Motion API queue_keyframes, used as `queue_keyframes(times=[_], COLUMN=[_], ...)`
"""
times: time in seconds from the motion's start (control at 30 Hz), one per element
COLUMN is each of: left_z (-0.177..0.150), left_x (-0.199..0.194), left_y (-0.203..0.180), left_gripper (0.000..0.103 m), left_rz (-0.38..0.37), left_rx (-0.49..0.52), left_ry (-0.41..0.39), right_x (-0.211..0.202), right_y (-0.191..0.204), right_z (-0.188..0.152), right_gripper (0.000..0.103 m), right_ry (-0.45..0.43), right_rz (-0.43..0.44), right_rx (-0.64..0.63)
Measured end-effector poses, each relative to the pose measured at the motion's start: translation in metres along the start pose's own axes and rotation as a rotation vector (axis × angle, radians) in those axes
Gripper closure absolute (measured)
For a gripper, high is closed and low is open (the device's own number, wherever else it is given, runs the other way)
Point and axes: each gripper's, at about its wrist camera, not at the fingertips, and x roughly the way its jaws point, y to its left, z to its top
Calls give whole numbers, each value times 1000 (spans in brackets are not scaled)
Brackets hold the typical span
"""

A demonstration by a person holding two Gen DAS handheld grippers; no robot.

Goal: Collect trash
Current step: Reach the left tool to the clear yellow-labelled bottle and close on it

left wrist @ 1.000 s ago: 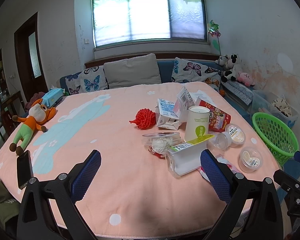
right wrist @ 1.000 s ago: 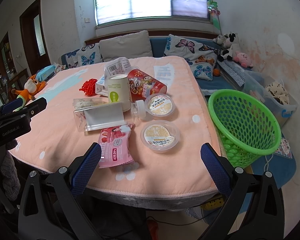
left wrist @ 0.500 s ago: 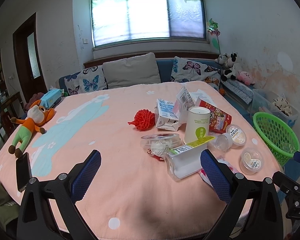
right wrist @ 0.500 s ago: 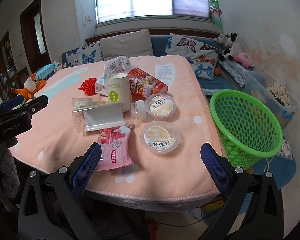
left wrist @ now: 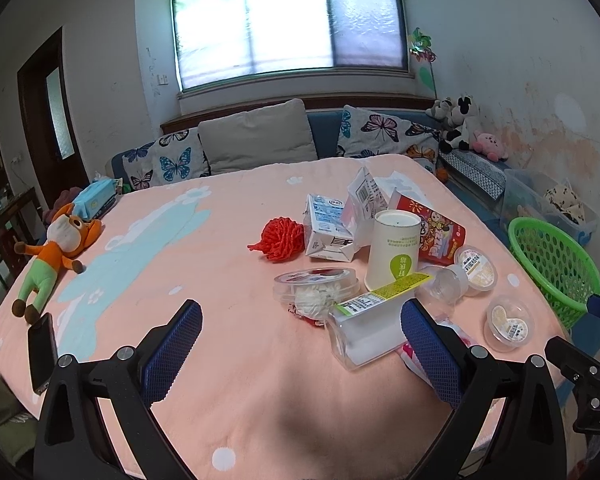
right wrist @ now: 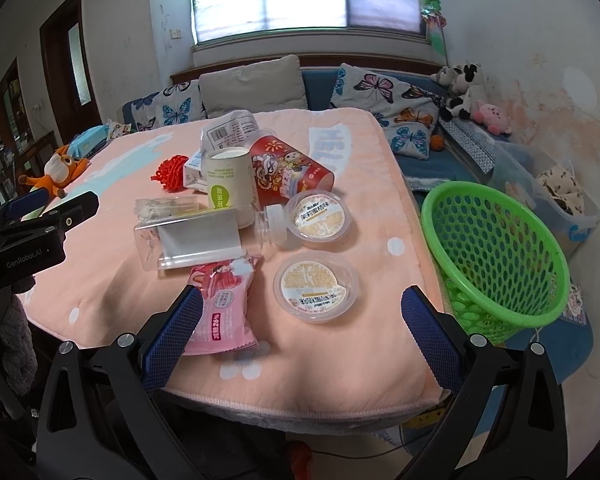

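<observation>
Pink-clothed table (right wrist: 372, 184) unchanged; both cameras have eased slightly nearer. Left tongs (left wrist: 300, 348) and right tongs (right wrist: 302, 338) gape empty. Trash (right wrist: 316, 286) remains uncollected beside the green basket (right wrist: 496, 260).
</observation>
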Motion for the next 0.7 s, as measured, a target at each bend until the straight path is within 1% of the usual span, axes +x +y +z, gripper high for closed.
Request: queue_keyframes(times=[0.27,0.47,0.53,0.7], left_z=[7,12,14,18], left_x=[14,22,25,37], left_y=[-1,-6,-7,-14], left_gripper=[6,6,6,6], left_rz=[-21,-58,-82,-169], left_rx=[12,53,68,127], left_ry=[19,18,21,44], right_x=[10,19,22,34], right_y=[-5,-12,-15,-22], right_z=[7,13,16,17], right_gripper=[5,5,5,8], right_ry=[11,21,26,49], right_rz=[4,10,16,28], right_rx=[-6,-18,-20,-21])
